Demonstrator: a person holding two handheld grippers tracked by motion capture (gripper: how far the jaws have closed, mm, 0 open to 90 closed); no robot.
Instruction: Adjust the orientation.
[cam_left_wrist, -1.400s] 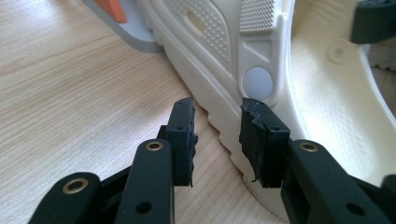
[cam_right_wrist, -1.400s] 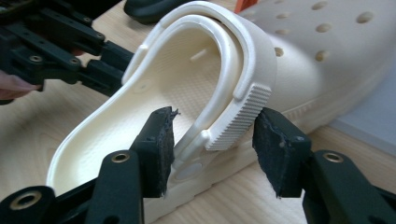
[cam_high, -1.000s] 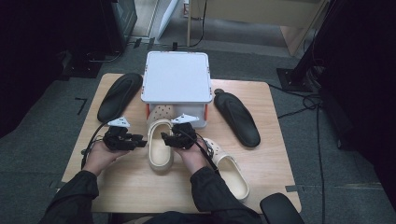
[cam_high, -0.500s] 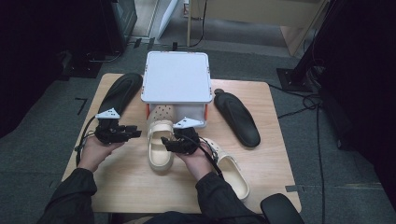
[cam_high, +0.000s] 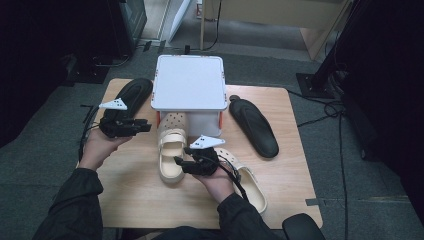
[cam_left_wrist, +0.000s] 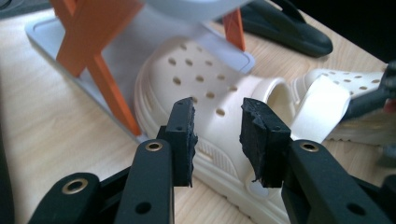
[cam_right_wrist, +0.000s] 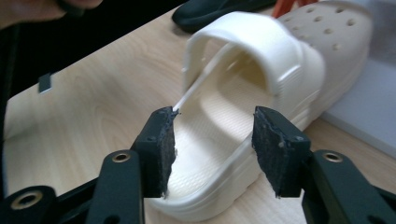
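My right gripper (cam_high: 184, 163) sits at the heel of the cream clog (cam_high: 171, 147), jaws unclenched and just closing, nothing pinched. The clog's long axis runs away from me, toe under the white rack (cam_high: 189, 82). My left gripper (cam_high: 142, 125), empty and closing, hovers left.

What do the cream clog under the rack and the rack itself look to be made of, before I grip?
Cream clog: looks like moulded foam resin, matte, with punched vent holes, a thick rounded sole and a soft-looking heel strap. White rack: likely rigid plastic, smooth and faintly glossy on its flat top, standing on orange legs with sharp moulded edges. Neither can be confirmed by look alone.
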